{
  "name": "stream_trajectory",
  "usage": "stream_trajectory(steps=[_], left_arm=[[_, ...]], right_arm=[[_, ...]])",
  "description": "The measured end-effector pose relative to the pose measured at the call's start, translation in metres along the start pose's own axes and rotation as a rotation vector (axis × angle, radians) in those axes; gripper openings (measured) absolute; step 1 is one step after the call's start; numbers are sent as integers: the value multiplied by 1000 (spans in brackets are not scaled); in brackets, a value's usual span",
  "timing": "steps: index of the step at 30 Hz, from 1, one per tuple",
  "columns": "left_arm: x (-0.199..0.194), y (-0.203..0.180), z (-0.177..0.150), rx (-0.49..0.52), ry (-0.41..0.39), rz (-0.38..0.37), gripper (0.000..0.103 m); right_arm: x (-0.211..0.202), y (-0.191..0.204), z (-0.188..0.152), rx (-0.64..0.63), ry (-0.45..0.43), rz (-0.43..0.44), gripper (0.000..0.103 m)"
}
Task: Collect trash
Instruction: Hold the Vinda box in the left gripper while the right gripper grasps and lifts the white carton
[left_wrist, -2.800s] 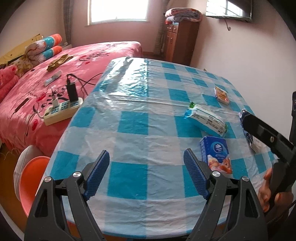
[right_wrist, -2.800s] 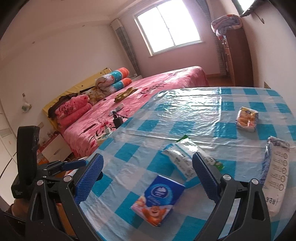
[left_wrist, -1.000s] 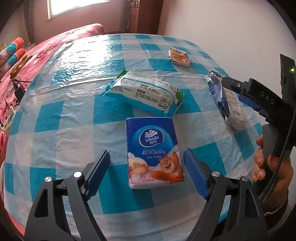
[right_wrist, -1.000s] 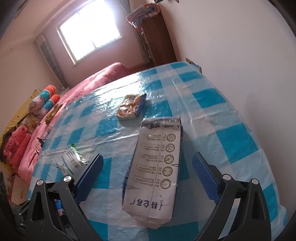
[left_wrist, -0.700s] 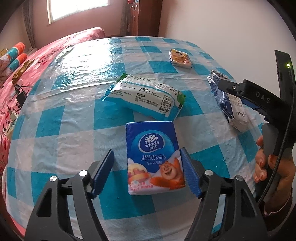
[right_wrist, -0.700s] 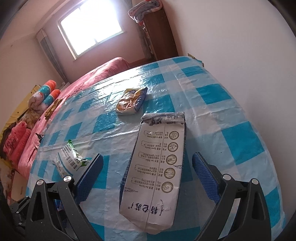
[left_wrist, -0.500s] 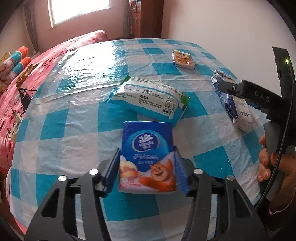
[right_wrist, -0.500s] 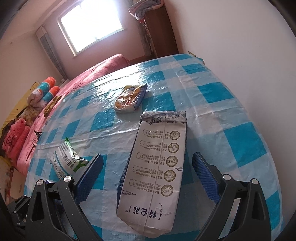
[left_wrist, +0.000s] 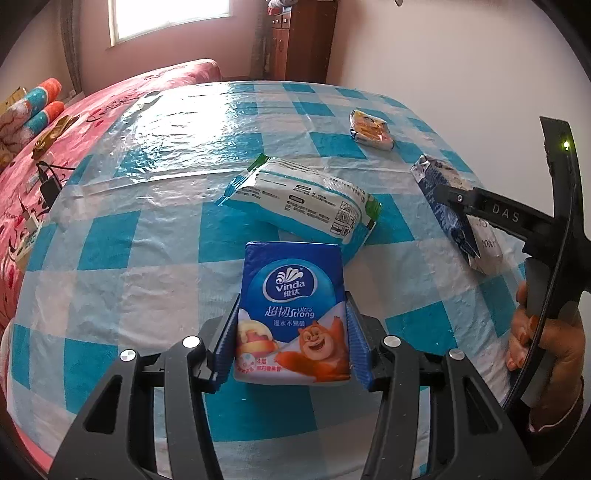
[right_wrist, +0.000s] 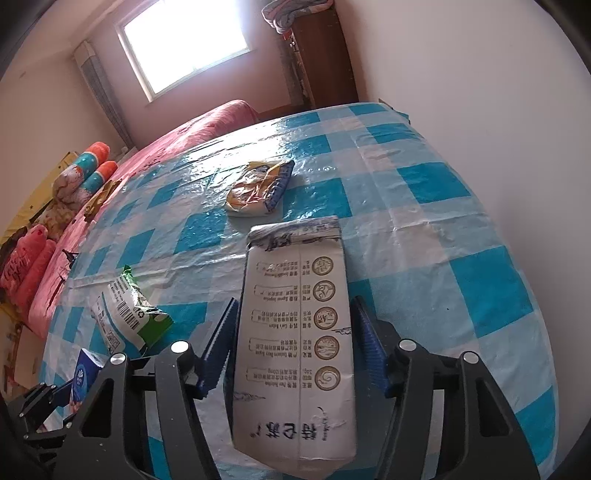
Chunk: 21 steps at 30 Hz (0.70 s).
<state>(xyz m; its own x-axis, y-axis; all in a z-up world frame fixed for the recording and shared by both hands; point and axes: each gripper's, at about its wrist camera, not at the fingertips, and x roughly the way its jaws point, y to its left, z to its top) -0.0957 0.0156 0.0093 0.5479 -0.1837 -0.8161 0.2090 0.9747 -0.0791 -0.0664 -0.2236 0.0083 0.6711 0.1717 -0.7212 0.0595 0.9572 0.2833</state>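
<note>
Left gripper (left_wrist: 291, 341) clamped on blue plastic tissue pack (left_wrist: 293, 314) | right gripper (right_wrist: 295, 347) closing around white paper milk carton (right_wrist: 295, 343), pads not yet pressing | green-edged wipes packet (left_wrist: 301, 199) at 12 o'clock

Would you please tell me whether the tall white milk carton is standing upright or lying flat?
Lying flat: the tall white milk carton rests on its broad side on the blue-checked tablecloth.
</note>
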Motion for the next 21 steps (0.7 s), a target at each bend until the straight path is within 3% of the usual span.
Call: stream_trajectory(steps=[21], left_arm=[[-7, 22, -4, -84, -16, -59, 53]], right_arm=[[-3, 15, 2, -29, -21, 157, 58]])
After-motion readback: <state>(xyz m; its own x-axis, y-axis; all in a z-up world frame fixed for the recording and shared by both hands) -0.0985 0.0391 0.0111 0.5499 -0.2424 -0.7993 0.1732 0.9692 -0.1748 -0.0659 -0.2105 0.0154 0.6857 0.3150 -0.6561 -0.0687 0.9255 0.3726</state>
